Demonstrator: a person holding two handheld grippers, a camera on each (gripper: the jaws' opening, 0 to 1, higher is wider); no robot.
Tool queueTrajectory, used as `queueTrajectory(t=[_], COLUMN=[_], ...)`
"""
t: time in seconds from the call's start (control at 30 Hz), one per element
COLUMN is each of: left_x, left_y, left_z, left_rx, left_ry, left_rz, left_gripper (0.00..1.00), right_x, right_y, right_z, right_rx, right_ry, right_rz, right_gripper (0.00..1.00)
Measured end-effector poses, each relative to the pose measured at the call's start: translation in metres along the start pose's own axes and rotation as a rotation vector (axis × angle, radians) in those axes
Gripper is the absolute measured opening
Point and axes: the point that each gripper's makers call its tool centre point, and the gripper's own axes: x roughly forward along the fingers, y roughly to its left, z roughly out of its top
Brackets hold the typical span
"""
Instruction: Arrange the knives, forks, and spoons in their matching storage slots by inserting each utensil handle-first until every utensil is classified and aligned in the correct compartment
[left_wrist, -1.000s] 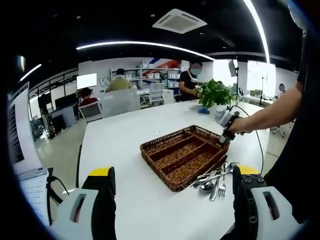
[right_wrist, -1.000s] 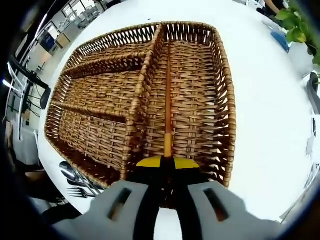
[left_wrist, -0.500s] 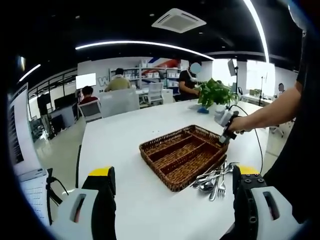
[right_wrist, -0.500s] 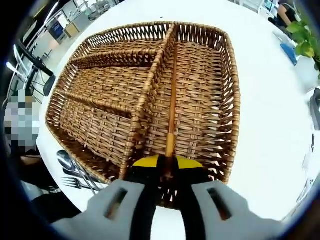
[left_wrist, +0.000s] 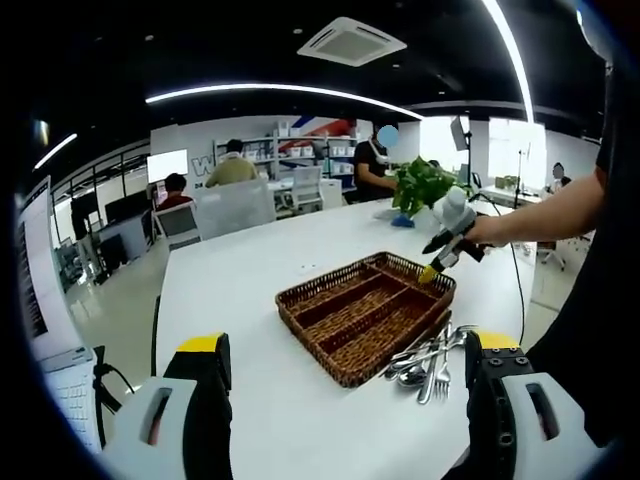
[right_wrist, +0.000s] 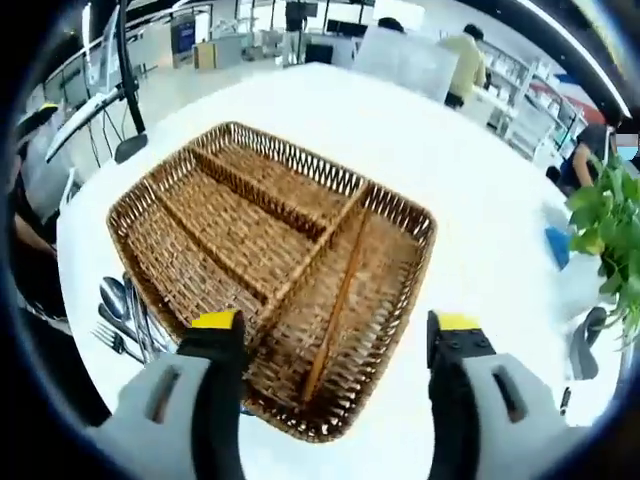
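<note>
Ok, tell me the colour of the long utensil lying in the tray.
Orange-brown, wood-like, lying alone in one tray compartment; the utensil shows best in the right gripper view.

white table (left_wrist: 250, 300) carries a brown wicker tray (left_wrist: 362, 312), set near the table's edge closest to the person. loose pile of metal cutlery (left_wrist: 430, 358) lies on the table just beside the tray's near-edge side. potted plant (left_wrist: 422, 185) and a blue item (left_wrist: 402, 222) sit toward the far edge.

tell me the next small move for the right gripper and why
Probably swing the right gripper, open and empty above the wicker tray, over to the loose cutlery pile beside it. One wooden-handled utensil lies in the end slot; the others look empty.
</note>
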Motion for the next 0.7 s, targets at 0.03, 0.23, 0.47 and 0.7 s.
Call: queueTrajectory(t=[0.03, 0.23, 0.47, 0.7], left_x=[0.0, 0.006, 0.011, 0.019], left_y=[0.0, -0.004, -0.013, -0.02], left_z=[0.0, 0.006, 0.011, 0.015], left_rx=[0.0, 0.01, 0.02, 0.03], left_ry=[0.0, -0.002, 0.006, 0.001], left_rz=[-0.001, -0.009, -0.022, -0.038], left_gripper=[1.0, 1.0, 1.0, 1.0], right_x=[-0.003, -0.028, -0.066, -0.1], right_y=[-0.001, -0.01, -0.009, -0.002], right_z=[0.004, 0.029, 0.043, 0.042], right_rx=[-0.005, 0.015, -0.004, -0.008], right_ry=[-0.02, -0.15, -0.285, -0.374], right_rz=[0.002, 0.001, 0.037, 0.062], right_gripper=[0.87, 1.0, 1.0, 1.0])
